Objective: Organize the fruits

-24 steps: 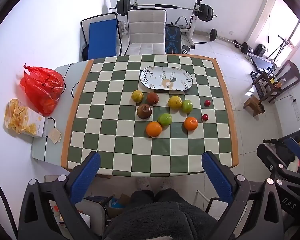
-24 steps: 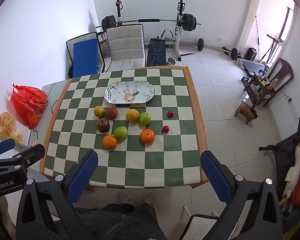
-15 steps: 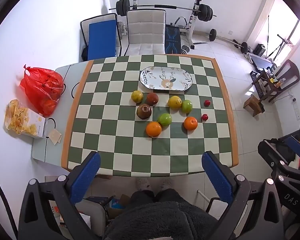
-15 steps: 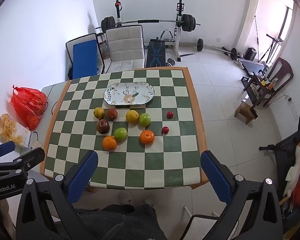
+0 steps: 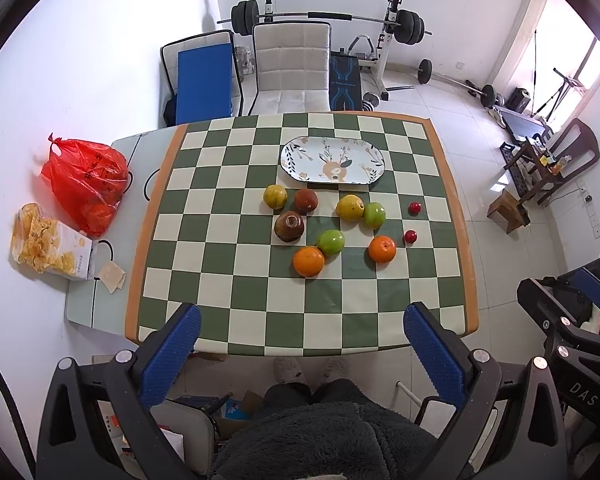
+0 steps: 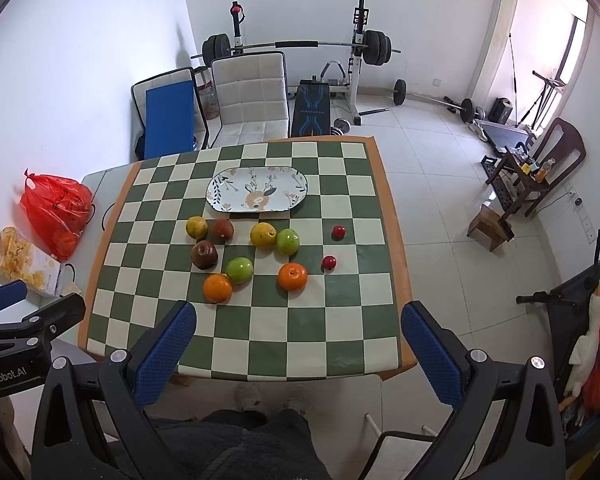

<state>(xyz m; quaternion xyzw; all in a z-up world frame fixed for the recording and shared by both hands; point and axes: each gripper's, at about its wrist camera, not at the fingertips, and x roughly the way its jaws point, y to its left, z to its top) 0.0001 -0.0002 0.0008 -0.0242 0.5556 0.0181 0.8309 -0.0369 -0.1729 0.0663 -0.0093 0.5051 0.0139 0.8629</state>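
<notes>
Several fruits lie loose on the checkered table (image 5: 260, 320): two oranges (image 5: 308, 261) (image 5: 382, 249), two green apples (image 5: 331, 241) (image 5: 374, 214), two yellow fruits (image 5: 275, 196) (image 5: 350, 207), two dark red ones (image 5: 289, 226) (image 5: 305, 200) and two small red ones (image 5: 415, 207) (image 5: 410, 236). An empty oval plate with a deer print (image 5: 333, 160) (image 6: 257, 189) sits behind them. My left gripper (image 5: 300, 348) and right gripper (image 6: 298, 346) both hover high above the table's near edge, open and holding nothing.
A red plastic bag (image 5: 85, 178) and a box of chips (image 5: 48, 243) lie on the grey side table at the left. A white chair (image 5: 290, 68), a blue chair and a weight bench stand beyond the table. A person's legs and slippers (image 5: 304, 368) are below.
Both views have shifted only slightly; the right gripper's view shows the table a touch lower. The fruits and plate have not moved, and both grippers stay open.
</notes>
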